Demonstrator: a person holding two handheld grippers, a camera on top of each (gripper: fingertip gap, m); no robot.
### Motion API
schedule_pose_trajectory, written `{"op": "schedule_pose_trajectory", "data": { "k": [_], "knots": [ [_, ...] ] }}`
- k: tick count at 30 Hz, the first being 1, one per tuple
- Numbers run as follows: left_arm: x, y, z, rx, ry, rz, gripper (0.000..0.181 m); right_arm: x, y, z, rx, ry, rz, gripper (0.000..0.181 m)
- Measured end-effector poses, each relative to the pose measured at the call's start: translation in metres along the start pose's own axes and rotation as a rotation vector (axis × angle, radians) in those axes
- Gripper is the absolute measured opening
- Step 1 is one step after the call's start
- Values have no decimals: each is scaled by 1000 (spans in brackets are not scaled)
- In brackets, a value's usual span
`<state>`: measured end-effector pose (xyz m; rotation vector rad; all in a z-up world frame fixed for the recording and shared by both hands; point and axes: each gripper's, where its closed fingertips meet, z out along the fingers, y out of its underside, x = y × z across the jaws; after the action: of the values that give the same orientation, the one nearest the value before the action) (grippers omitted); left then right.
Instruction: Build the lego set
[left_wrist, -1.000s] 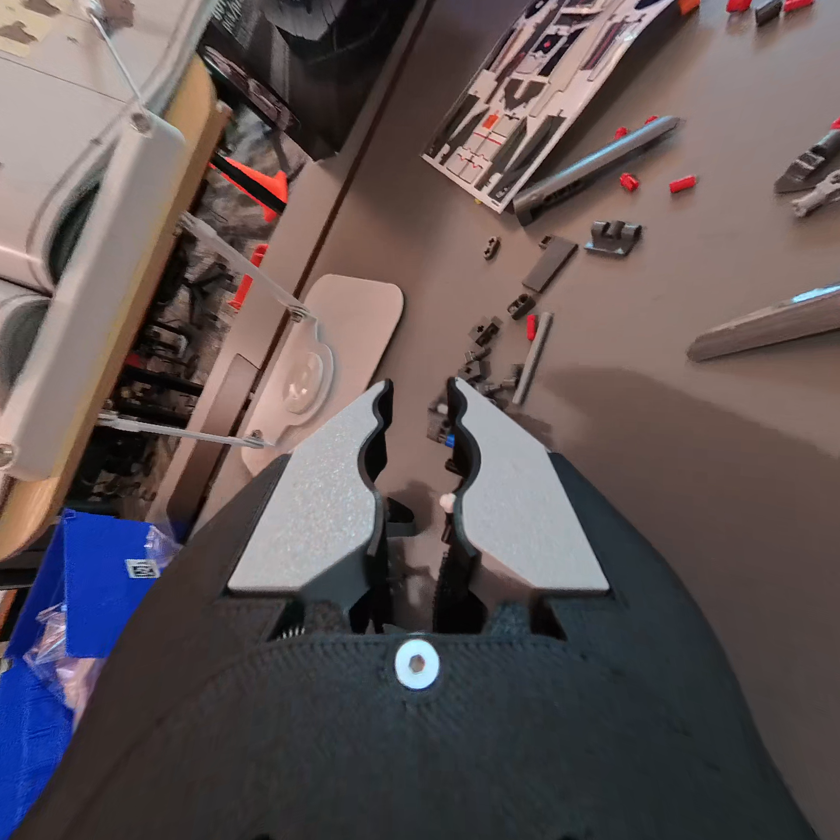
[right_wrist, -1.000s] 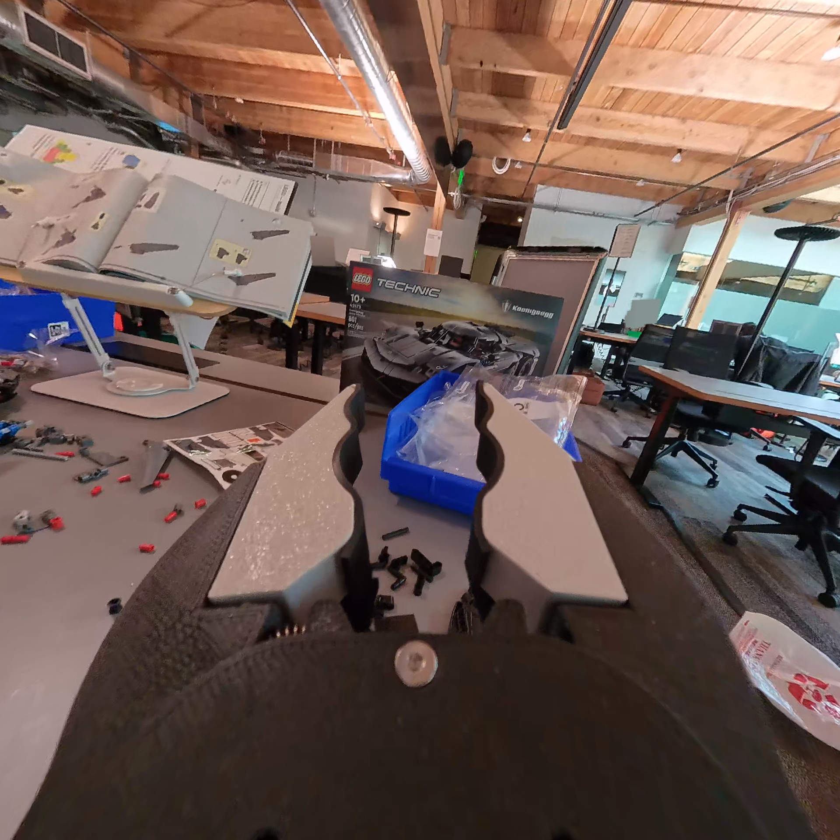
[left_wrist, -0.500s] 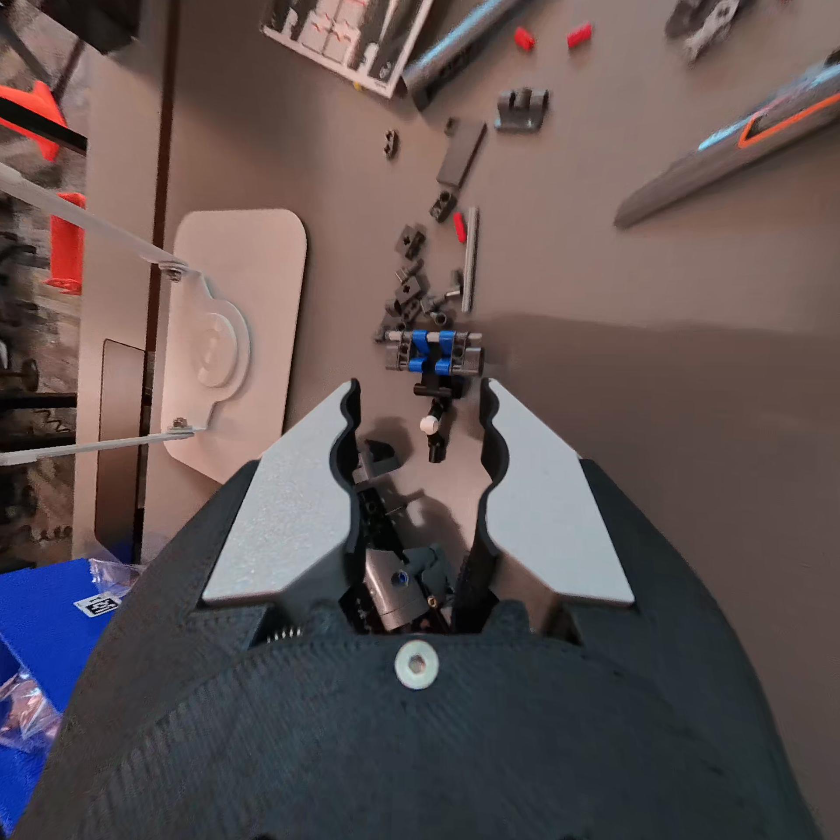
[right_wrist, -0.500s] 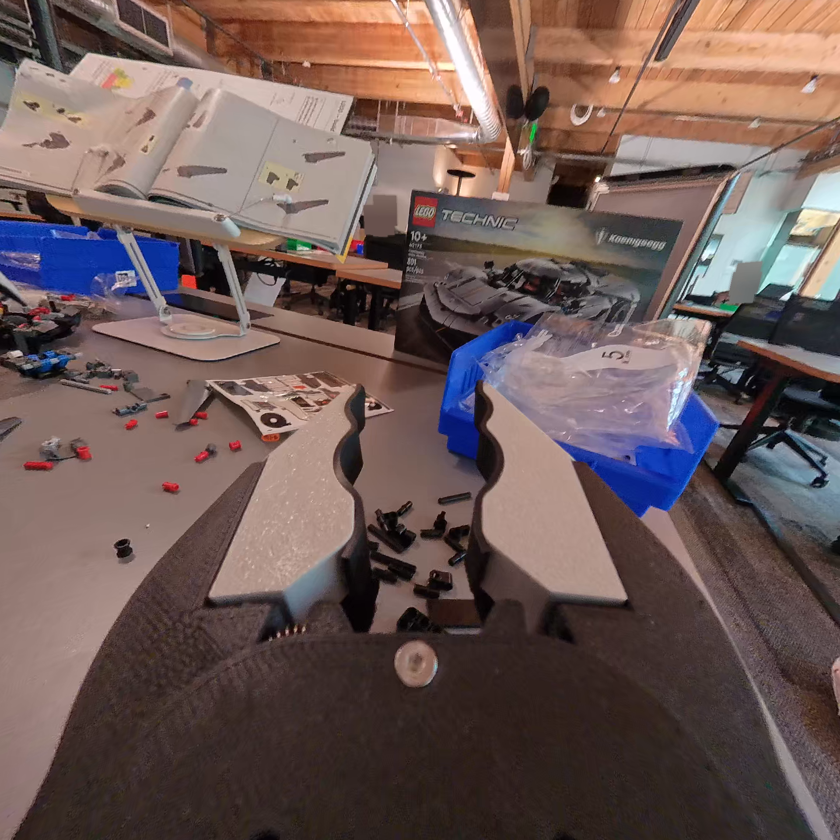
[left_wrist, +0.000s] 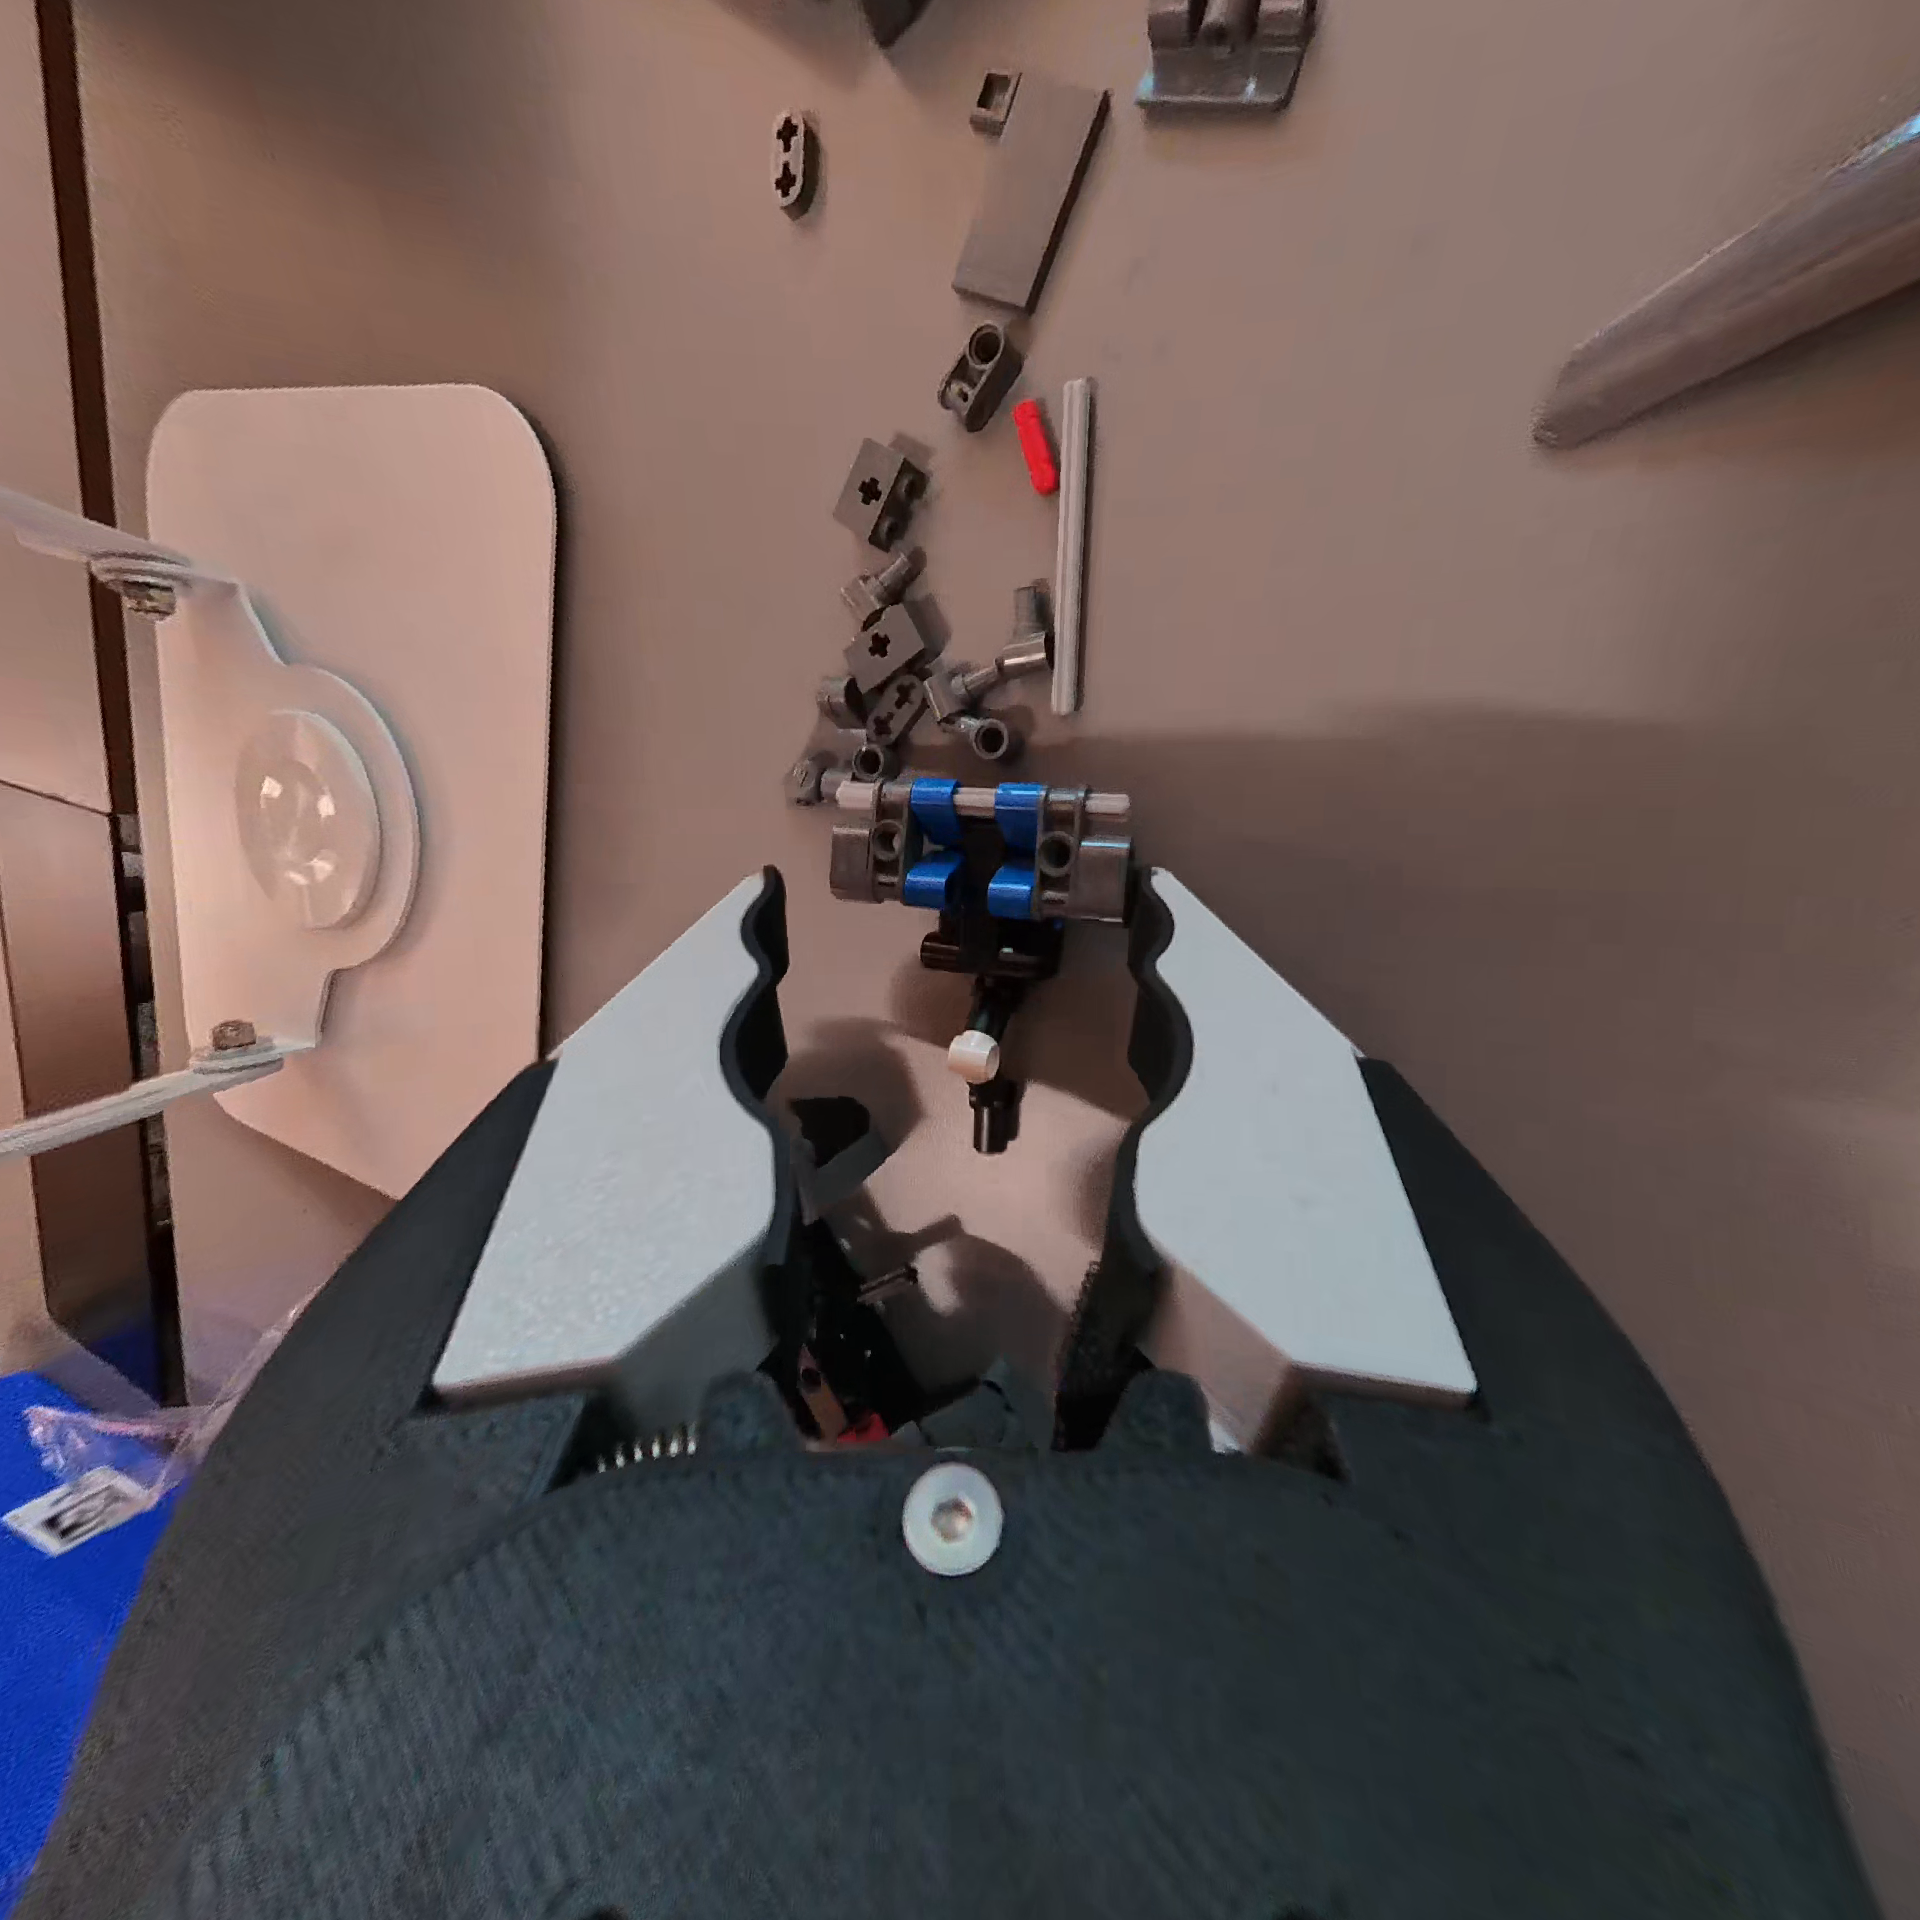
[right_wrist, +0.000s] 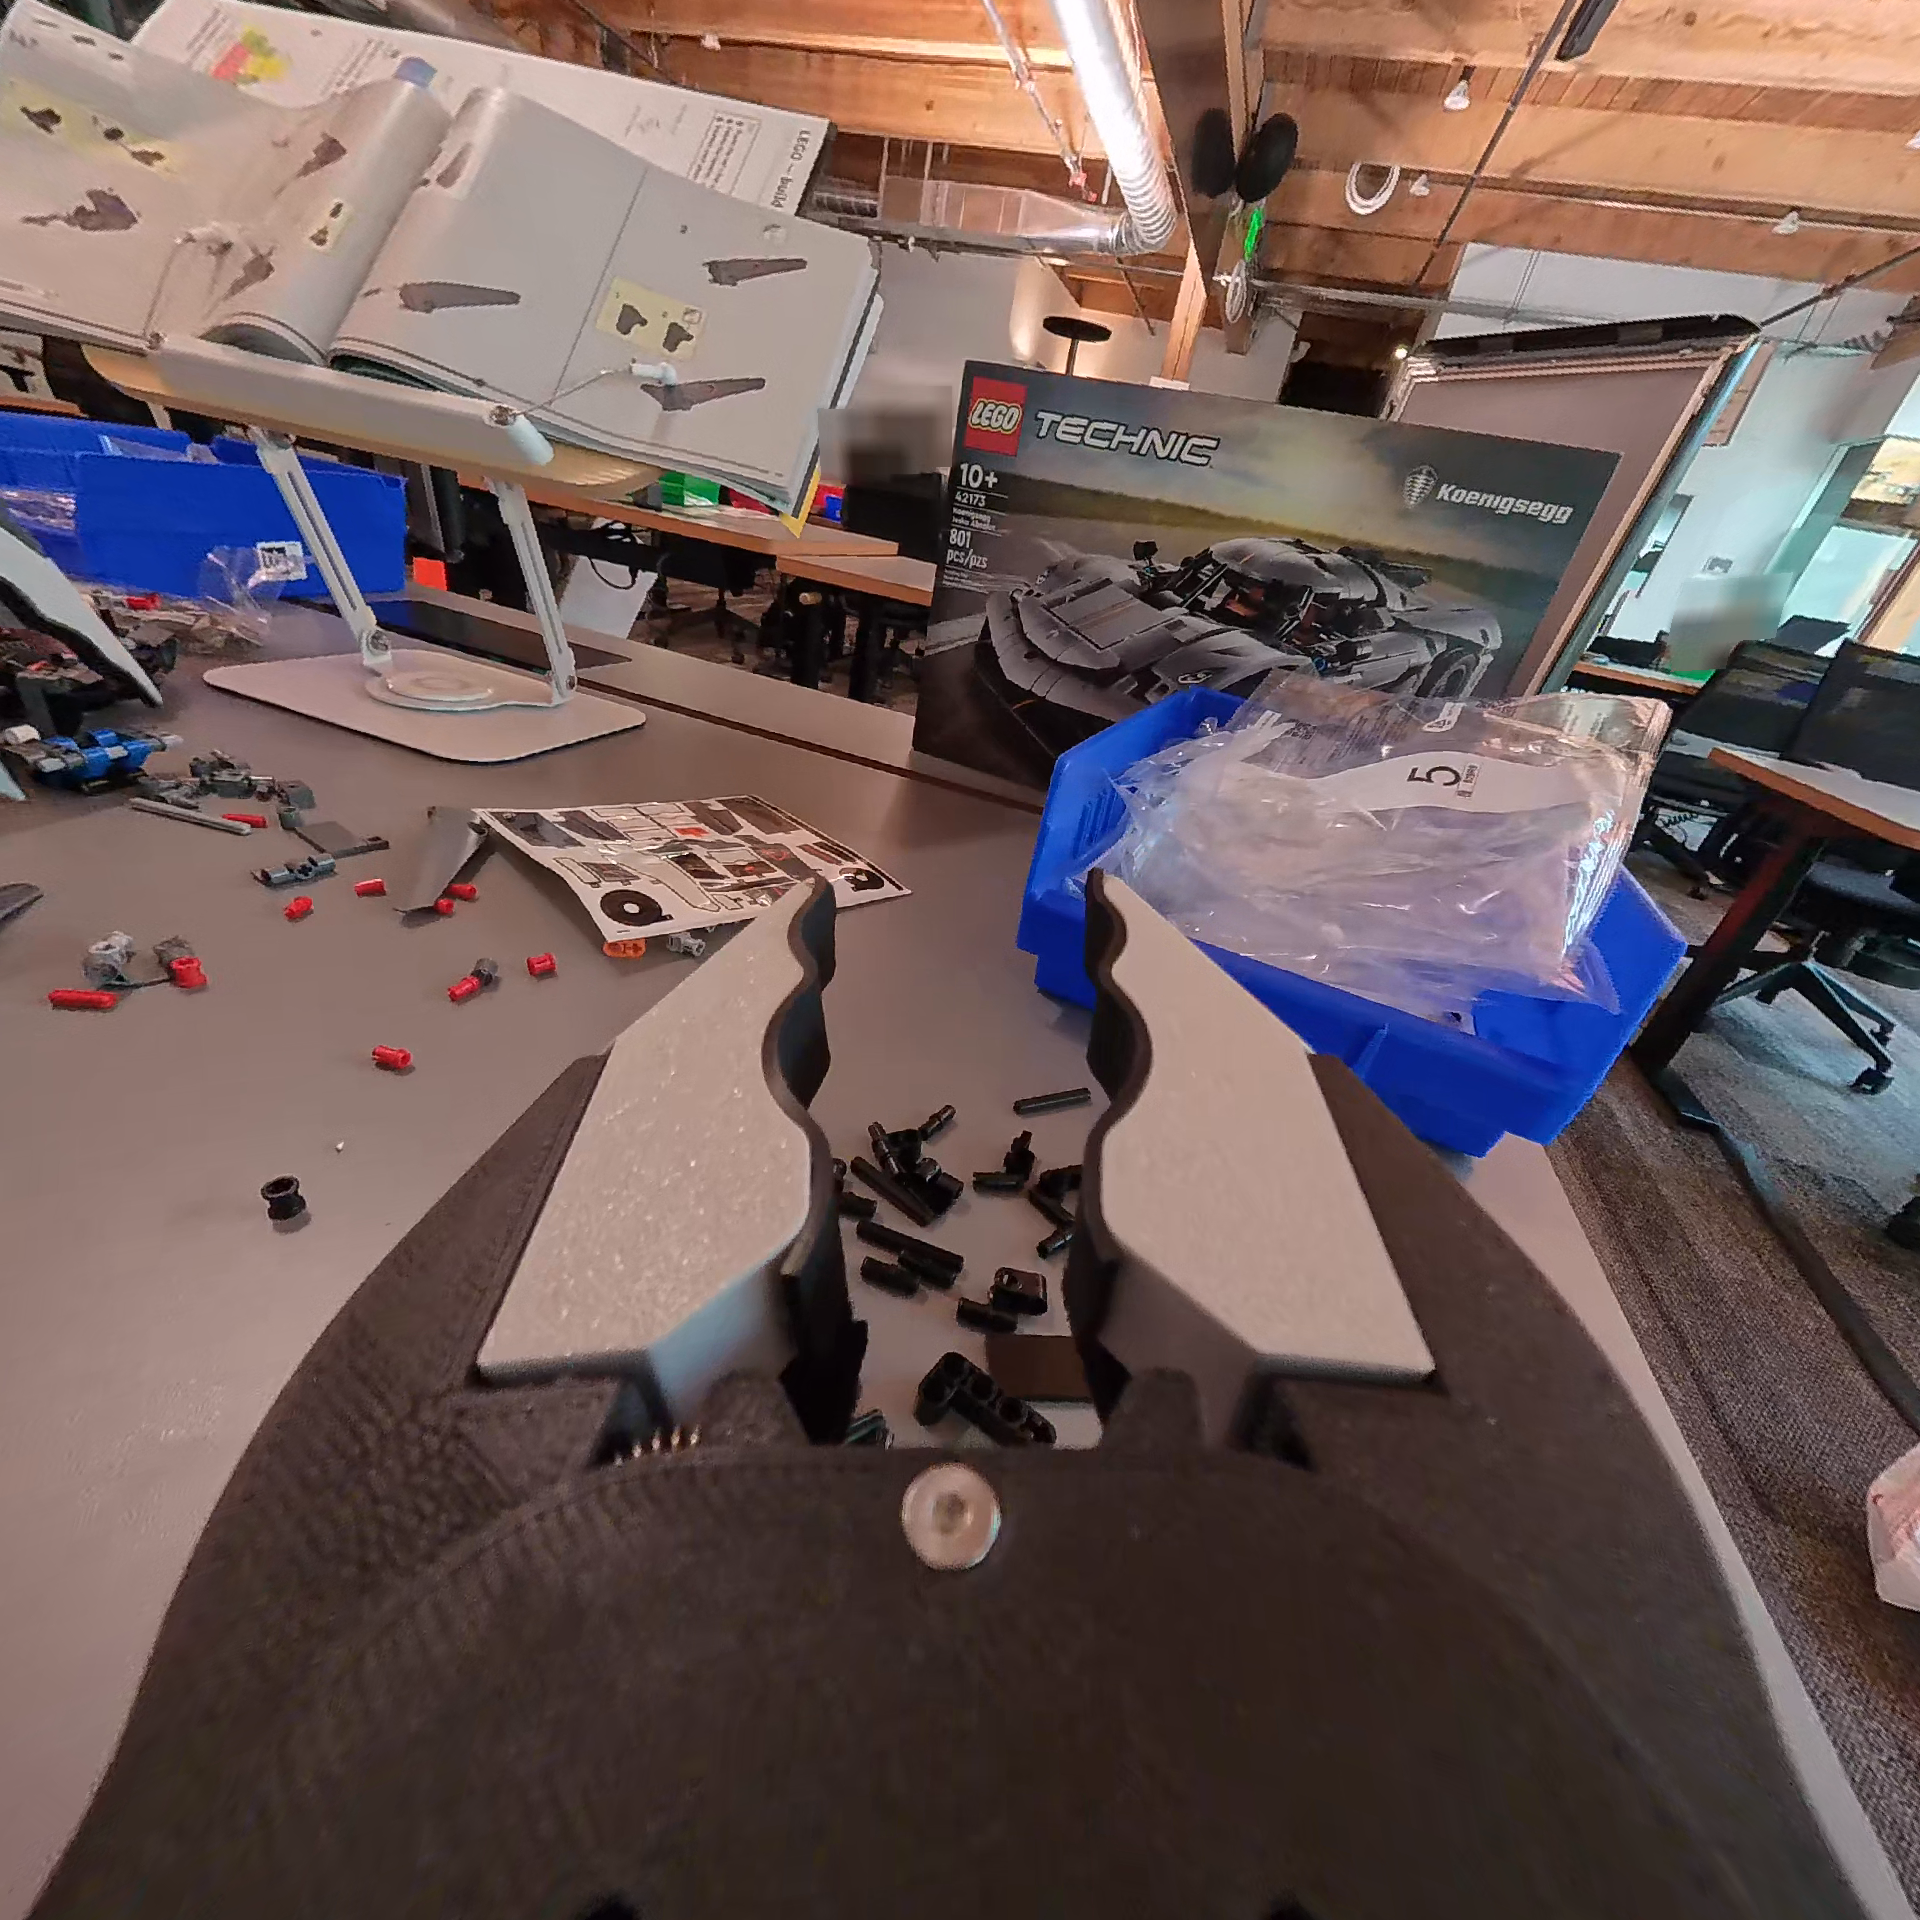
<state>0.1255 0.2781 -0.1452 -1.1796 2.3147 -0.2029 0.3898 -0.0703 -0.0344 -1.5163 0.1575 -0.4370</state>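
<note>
Left gripper: jaws spread wide, nothing between them, poised over grey table. Blue-grey assembly lying just past the fingertips, its black stalk with white tip reaching back into the gap. Loose grey parts and light grey axle just beyond. Stand base off to the left.

Right gripper: jaws apart, empty, above scattered black pins. Blue bin with bags to the right; box behind; red pins and sticker sheet to the left.
</note>
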Motion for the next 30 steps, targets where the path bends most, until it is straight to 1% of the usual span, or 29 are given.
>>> {"op": "schedule_pose_trajectory", "data": {
  "k": [3, 8, 10, 14, 15, 17, 18, 20, 23, 24, 26, 30],
  "knots": [
    [3, -1, 2, 2, 52, 0, 55, 2, 0, -1, 3, 2, 17, 46],
    [12, 1, -3, -8, 73, 17, 55, 4, -2, -4, 20, 2, 40, 46],
    [22, 5, -9, -30, 79, 31, 55, 4, -2, -4, 20, 1, 39, 46],
    [53, 9, -25, -58, 106, 88, 55, 3, -2, -4, 20, 1, 30, 46],
    [58, 8, -28, -53, 110, 87, 56, 3, -2, -4, 20, -1, 28, 46],
    [58, 5, -31, -41, 85, 78, 71, 2, -2, -3, 17, -2, 24, 46],
    [57, 3, -34, -31, 77, 74, 76, 2, -2, -3, 16, -1, 21, 46],
    [52, -5, -42, 8, 64, 66, 74, 2, -2, -4, 19, 3, 18, 46],
    [32, -15, -49, 34, 9, 73, 59, 3, -2, -5, 19, 5, 21, 46],
    [21, -16, -48, 20, -20, 80, 54, 3, -2, -5, 19, 5, 22, 46],
    [6, -16, -40, -16, -34, 115, 48, 3, -2, -5, 17, 7, 22, 46],
    [-19, -12, -16, -97, -48, 179, 34, 3, -1, -5, 10, 10, 13, 46]
  ]
}}
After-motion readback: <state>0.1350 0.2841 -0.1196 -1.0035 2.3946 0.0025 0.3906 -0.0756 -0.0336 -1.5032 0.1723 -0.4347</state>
